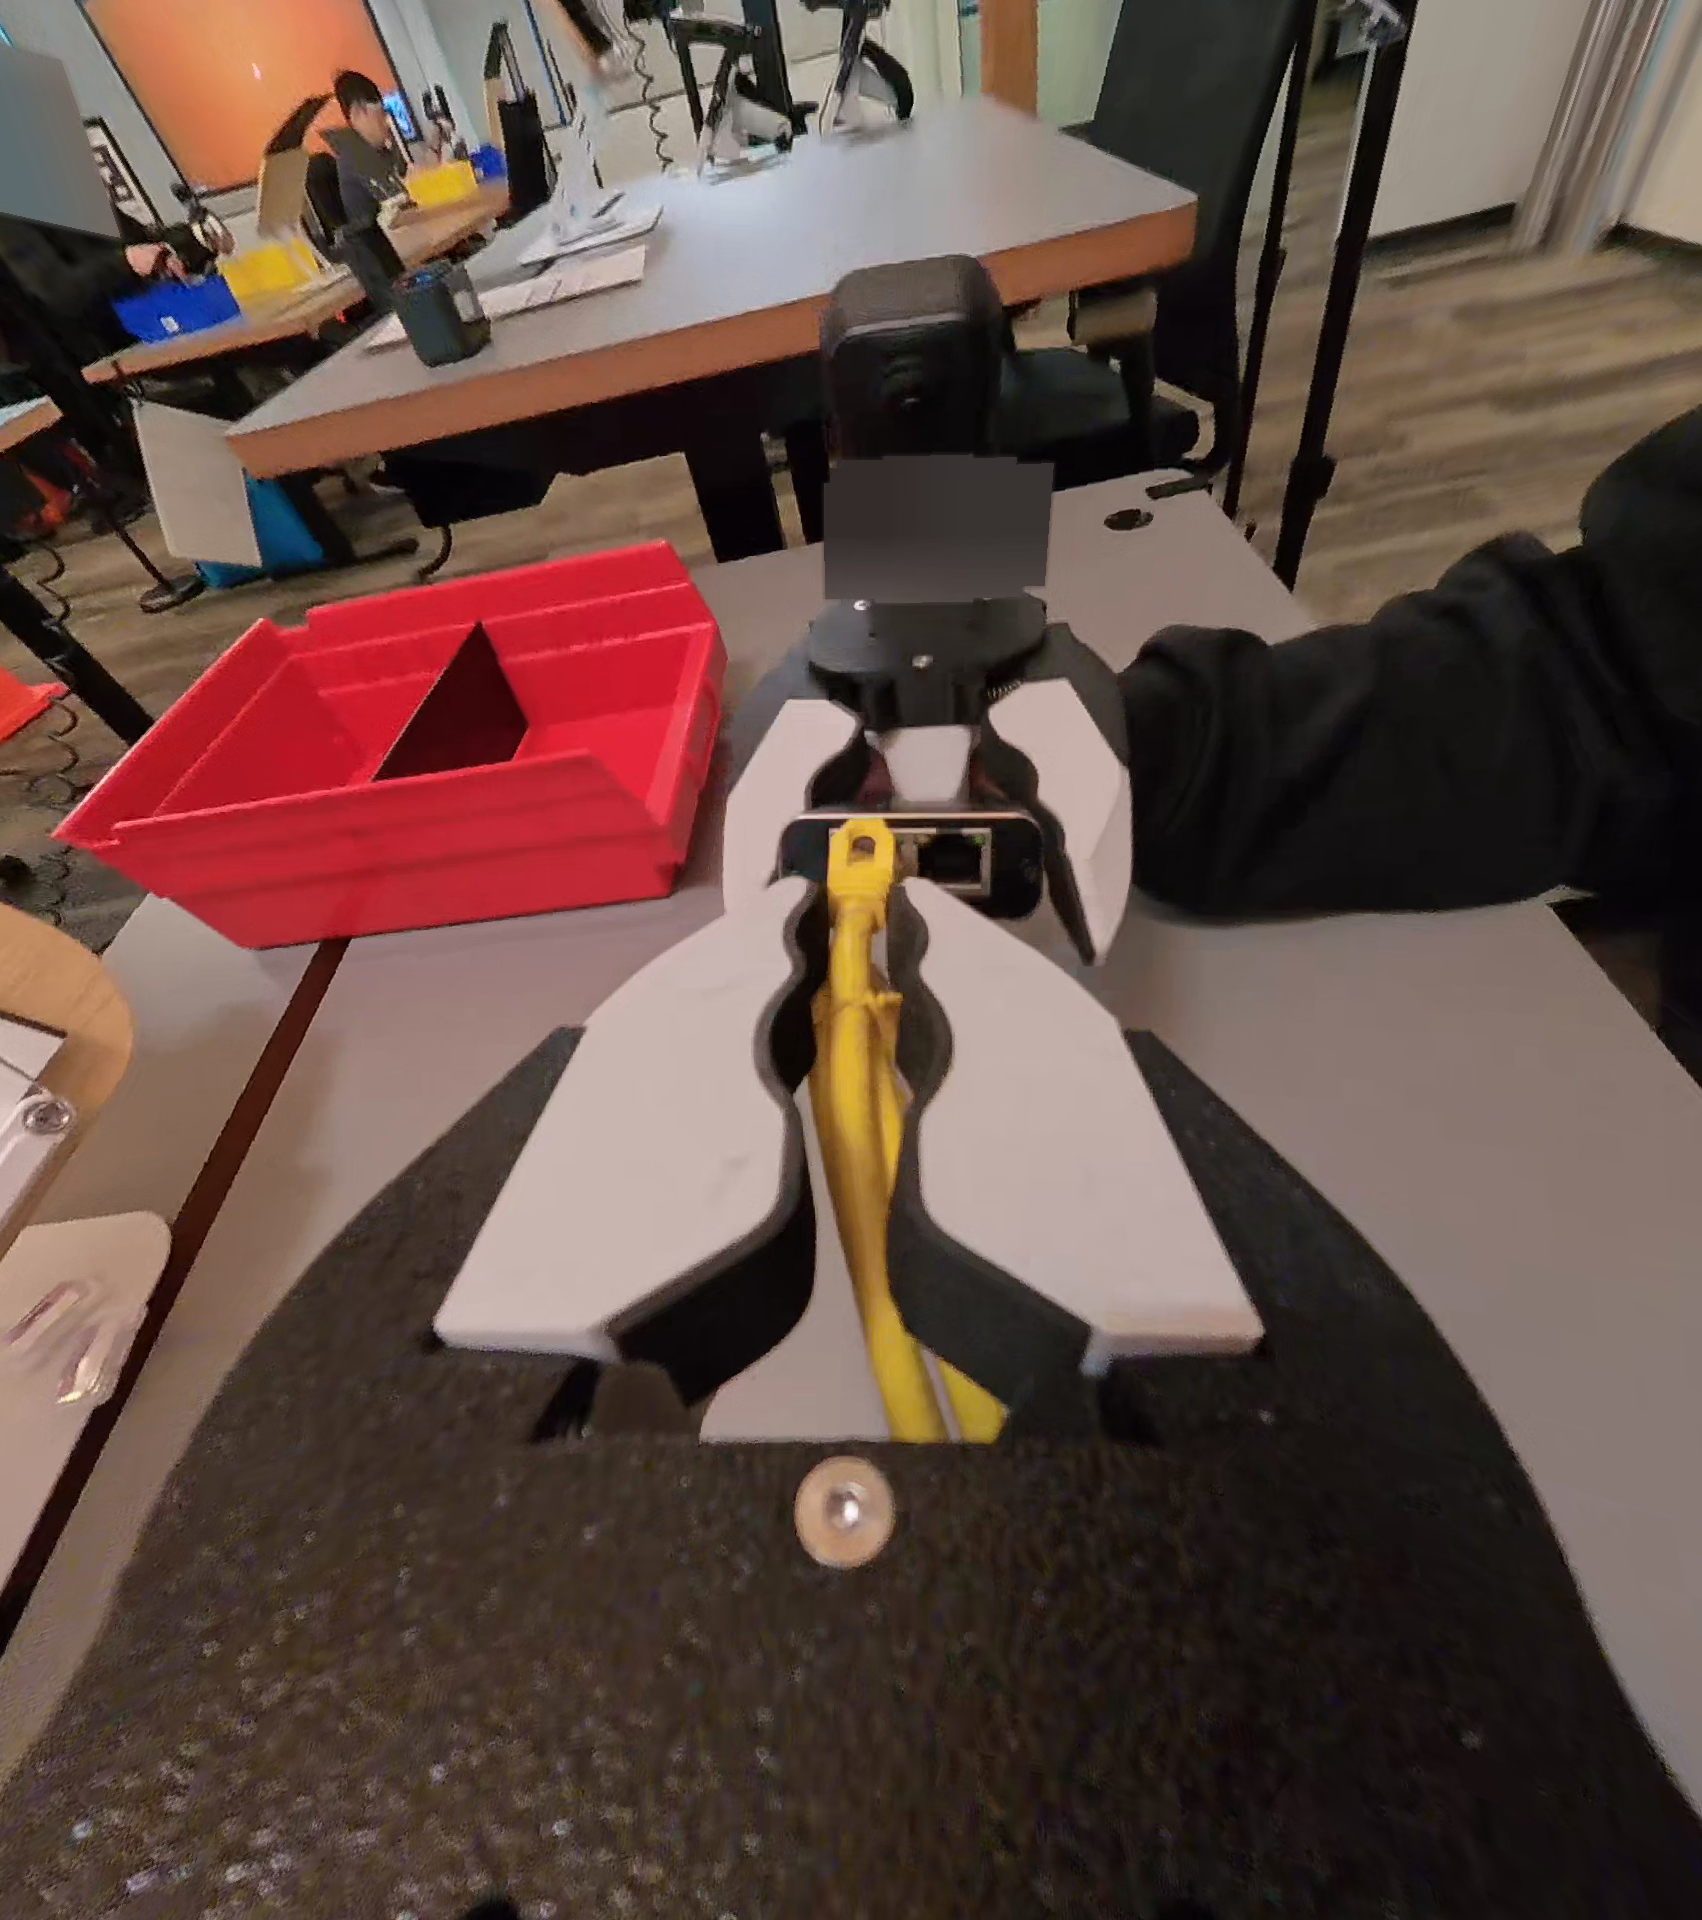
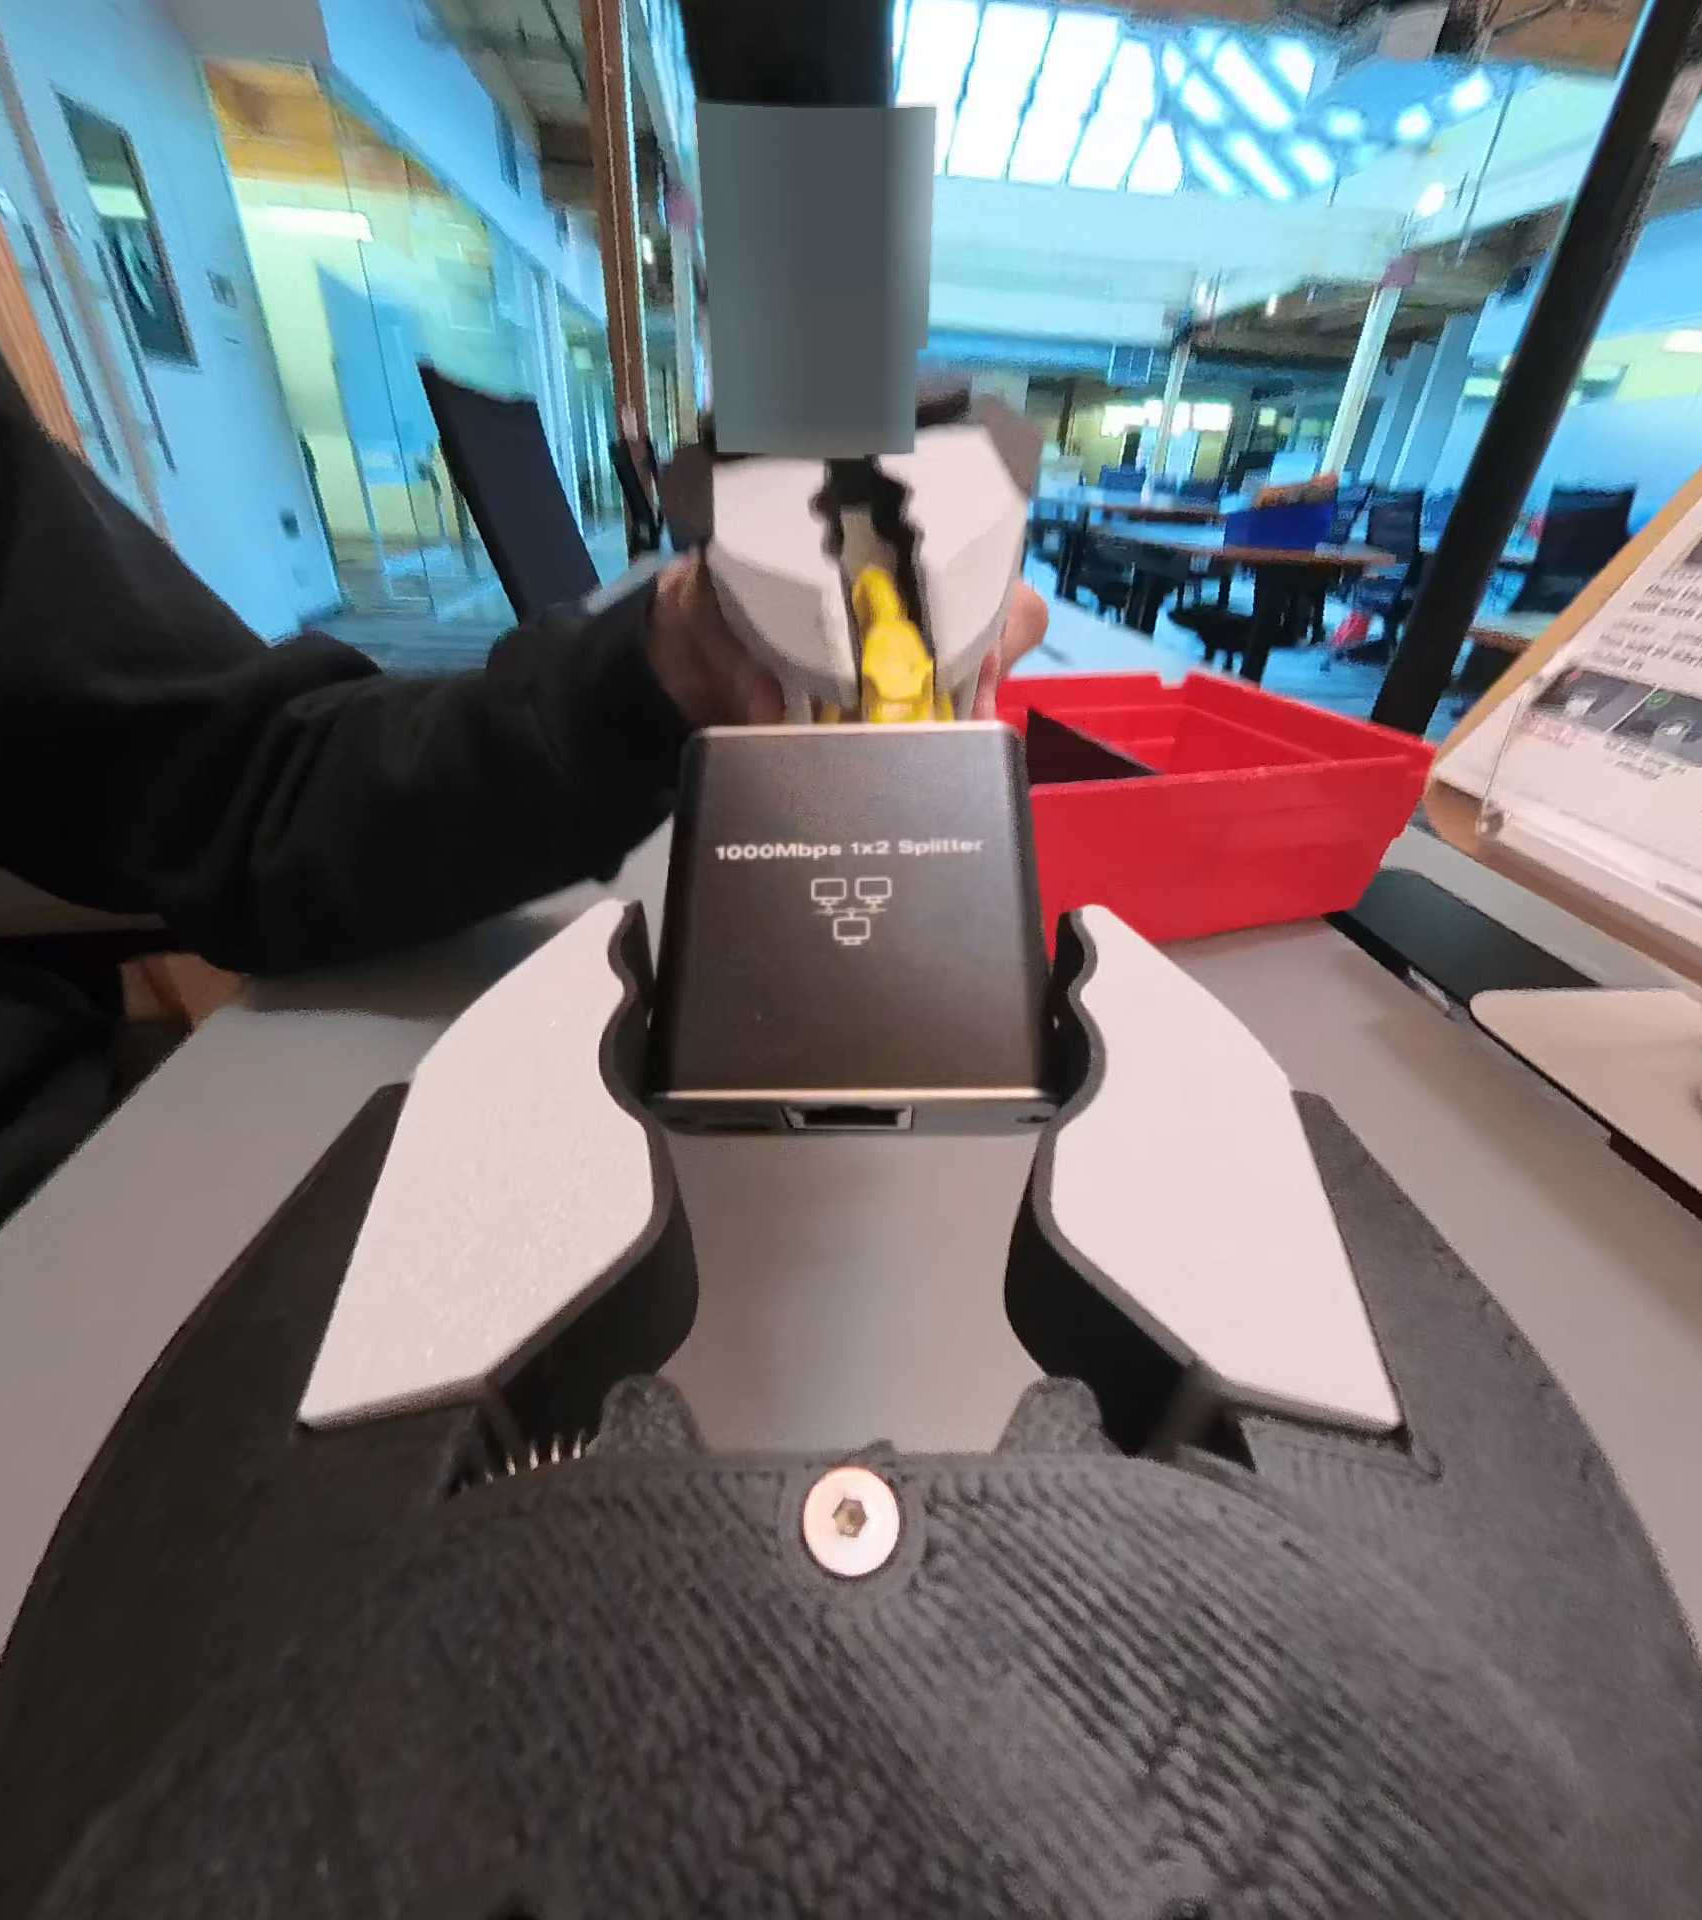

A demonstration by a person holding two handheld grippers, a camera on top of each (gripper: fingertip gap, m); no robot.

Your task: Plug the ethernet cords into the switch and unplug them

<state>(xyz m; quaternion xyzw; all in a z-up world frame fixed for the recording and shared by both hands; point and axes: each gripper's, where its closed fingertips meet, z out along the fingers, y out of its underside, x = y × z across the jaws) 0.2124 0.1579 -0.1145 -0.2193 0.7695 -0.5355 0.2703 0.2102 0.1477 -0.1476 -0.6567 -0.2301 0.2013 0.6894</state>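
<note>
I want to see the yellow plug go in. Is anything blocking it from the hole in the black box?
Nothing visible blocks it. The left gripper holds the yellow cord with its plug right at a port on the black switch, which the right gripper holds. The plug looks at or already in the port; how deep is unclear. The neighbouring port is open.

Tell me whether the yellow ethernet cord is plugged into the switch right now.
At the port; full seating cannot be told. The yellow ethernet cord has its plug at the switch face's left port, held by the left gripper.
</note>
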